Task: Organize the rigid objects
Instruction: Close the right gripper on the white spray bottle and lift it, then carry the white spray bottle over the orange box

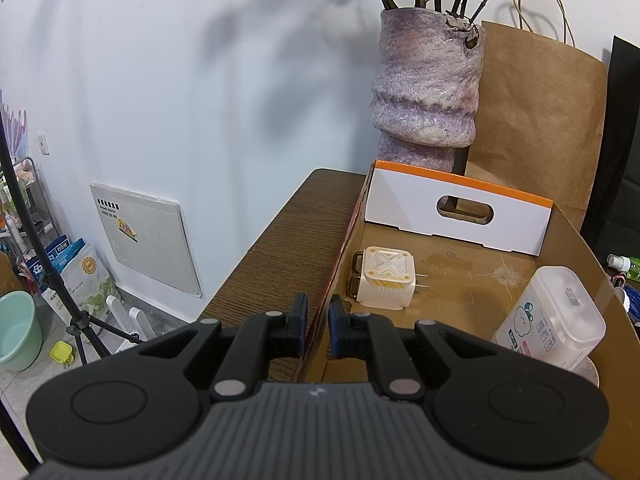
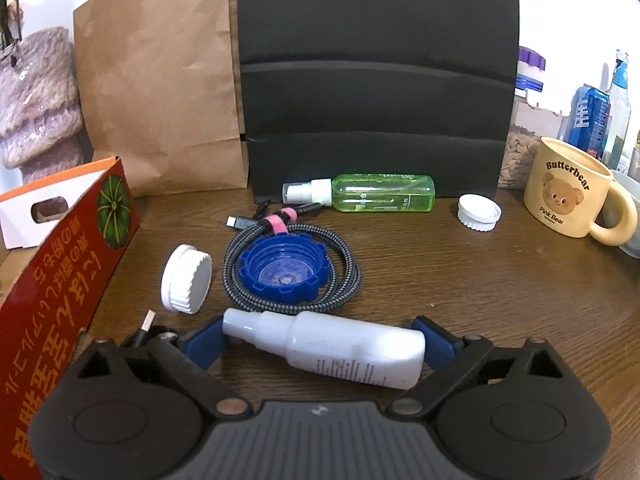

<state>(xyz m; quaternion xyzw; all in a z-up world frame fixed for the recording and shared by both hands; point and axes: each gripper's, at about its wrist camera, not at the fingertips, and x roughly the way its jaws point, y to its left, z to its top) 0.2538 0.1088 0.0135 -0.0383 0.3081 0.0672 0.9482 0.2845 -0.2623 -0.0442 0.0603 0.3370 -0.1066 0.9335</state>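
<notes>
**Two tools, one box wall pinched, one bottle waiting**

Two tools share the job. The left tool [image 1: 317,330] is closed tight on the side wall of the cardboard box [image 1: 460,280], one pad outside and one inside — apparently to steady the light carton while things go in. Inside the box lie a squarish cream charger [image 1: 386,280] with metal prongs and a translucent plastic container [image 1: 554,316] tipped against the far wall; a white insert with an oval handle slot [image 1: 460,216] stands upright at the back.

Across on the wooden surface [image 2: 440,272], the right tool [image 2: 320,344] stands wide open, its blue pads flanking the white spray bottle [image 2: 332,346], which lies on its side between them, the base just beside or touching one pad — the grip looks not yet made. The smooth, rounded plastic may roll or slip under a squeeze. Beyond it sit a ridged white cap [image 2: 186,278], a toothed blue lid [image 2: 286,268] nested in a coiled braided cable [image 2: 344,276], a green spray bottle [image 2: 360,198] and another white cap [image 2: 479,213].
</notes>
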